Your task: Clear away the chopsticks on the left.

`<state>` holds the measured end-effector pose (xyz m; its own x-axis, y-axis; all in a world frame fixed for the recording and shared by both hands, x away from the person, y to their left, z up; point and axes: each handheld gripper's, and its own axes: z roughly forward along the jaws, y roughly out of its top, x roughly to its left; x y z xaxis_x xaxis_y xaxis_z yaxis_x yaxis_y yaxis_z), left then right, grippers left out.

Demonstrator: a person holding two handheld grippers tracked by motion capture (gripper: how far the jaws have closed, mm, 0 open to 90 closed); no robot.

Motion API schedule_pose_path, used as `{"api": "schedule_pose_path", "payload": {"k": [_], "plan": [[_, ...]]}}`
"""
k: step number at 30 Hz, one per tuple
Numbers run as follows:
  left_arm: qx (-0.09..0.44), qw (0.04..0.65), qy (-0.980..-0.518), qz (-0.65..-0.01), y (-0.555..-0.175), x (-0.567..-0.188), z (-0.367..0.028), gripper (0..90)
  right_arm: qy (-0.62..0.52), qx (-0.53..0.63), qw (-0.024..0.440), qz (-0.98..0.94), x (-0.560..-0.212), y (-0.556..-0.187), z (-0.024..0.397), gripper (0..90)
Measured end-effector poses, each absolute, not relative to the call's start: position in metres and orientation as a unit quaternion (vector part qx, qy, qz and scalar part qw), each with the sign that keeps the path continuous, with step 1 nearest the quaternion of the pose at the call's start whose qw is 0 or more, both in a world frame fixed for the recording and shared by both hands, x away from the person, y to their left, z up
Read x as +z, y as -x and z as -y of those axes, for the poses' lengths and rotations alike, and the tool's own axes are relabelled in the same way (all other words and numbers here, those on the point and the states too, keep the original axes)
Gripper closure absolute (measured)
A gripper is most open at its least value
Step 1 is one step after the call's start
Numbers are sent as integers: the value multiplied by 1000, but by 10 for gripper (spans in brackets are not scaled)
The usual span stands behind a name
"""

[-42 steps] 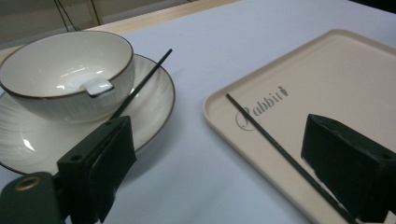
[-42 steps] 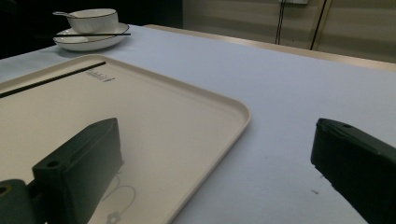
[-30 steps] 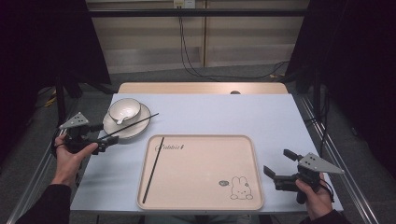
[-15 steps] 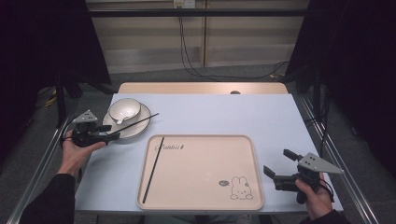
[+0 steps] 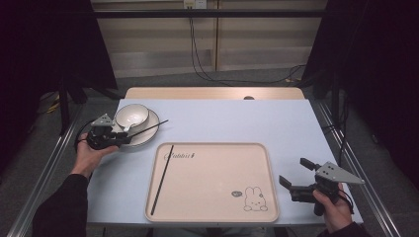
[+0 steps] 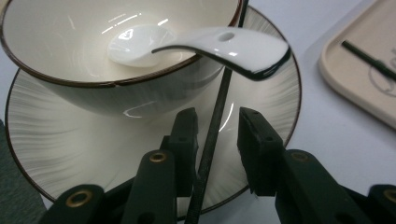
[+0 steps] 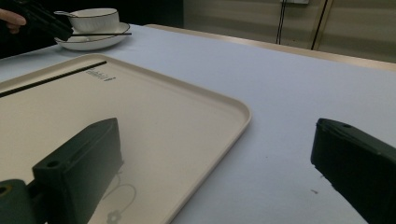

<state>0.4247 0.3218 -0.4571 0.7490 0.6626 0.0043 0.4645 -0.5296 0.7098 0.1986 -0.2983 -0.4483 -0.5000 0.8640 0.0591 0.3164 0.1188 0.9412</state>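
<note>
Between our left gripper (image 6: 215, 135) jaws, just closing but not yet pinching, lies the chopstick (image 6: 215, 126) across the plate (image 6: 42, 140) rim. We judge it thin, stiff, slippery (grip near this end); farther off, the right gripper (image 5: 296, 183) is spread

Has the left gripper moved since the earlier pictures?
Yes. In the high view the left gripper has moved toward the plate, and its jaws have just been closing around the chopstick lying there.
</note>
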Motion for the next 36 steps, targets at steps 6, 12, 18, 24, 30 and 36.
{"api": "schedule_pose_path", "payload": {"k": [6, 12, 18, 24, 30, 36], "plan": [[130, 352, -870, -319, -428, -458, -317, 811, -424, 512, 267, -698, -448, -199, 298, 15], [120, 351, -875, -313, -428, -457, -313, 856, -422, 512, 267, -698, -448, -199, 298, 15], [92, 360, -872, -319, -423, -451, -311, 859, -422, 513, 266, -698, -448, -199, 298, 15], [88, 372, -866, -323, -418, -442, -315, 860, -423, 513, 267, -698, -448, -199, 298, 15], [76, 378, -861, -331, -407, -429, -319, 860, -424, 513, 266, -697, -448, -199, 298, 15], [71, 390, -852, -344, -396, -416, -325, 860, -423, 513, 266, -698, -448, -199, 298, 15]]}}
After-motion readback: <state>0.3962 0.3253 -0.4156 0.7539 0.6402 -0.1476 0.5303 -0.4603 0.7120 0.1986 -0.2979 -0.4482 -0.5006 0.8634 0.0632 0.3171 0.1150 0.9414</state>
